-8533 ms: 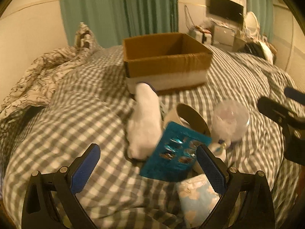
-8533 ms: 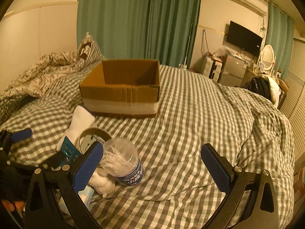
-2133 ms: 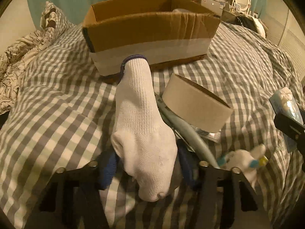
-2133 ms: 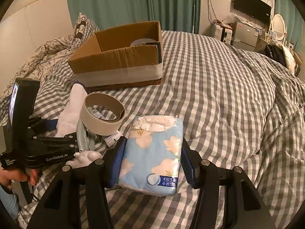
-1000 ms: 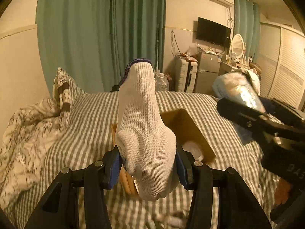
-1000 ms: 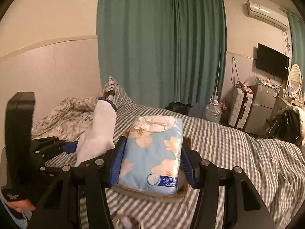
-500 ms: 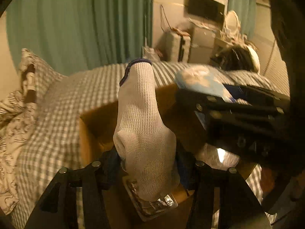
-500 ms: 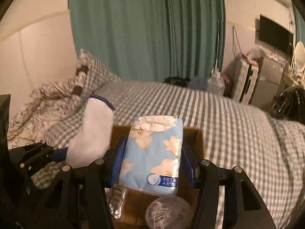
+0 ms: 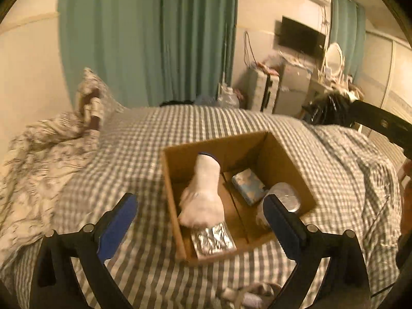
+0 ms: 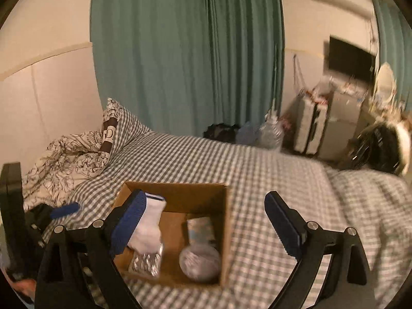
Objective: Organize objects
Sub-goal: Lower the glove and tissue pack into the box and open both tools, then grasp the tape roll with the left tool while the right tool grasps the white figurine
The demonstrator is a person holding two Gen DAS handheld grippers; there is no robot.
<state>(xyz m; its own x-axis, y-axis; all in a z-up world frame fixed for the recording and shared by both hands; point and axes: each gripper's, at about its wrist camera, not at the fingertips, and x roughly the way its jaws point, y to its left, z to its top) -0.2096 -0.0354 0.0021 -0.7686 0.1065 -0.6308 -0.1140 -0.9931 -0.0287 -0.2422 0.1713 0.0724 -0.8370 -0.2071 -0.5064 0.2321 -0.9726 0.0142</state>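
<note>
An open cardboard box (image 9: 285,162) stands on the checked bed. Inside it lie a white sock (image 9: 203,195), a blue floral tissue pack (image 9: 248,185), a silver blister pack (image 9: 212,239) and a round clear container (image 9: 283,199). My left gripper (image 9: 199,220) is open and empty, above the box's near edge. In the right wrist view, my right gripper (image 10: 206,222) is open and empty above the same box (image 10: 226,221), with the sock (image 10: 149,229), tissue pack (image 10: 200,228), blister pack (image 10: 146,260) and container (image 10: 199,262) below.
A crumpled patterned duvet (image 9: 38,159) lies at the bed's left. Loose small items (image 9: 247,293) lie on the bed near my left gripper. Green curtains (image 10: 185,51), a TV (image 10: 350,58) and cluttered furniture stand beyond the bed.
My left gripper has opened and let the sock drop into the box. My right gripper has opened and let the tissue pack drop into the box. Both have drawn back.
</note>
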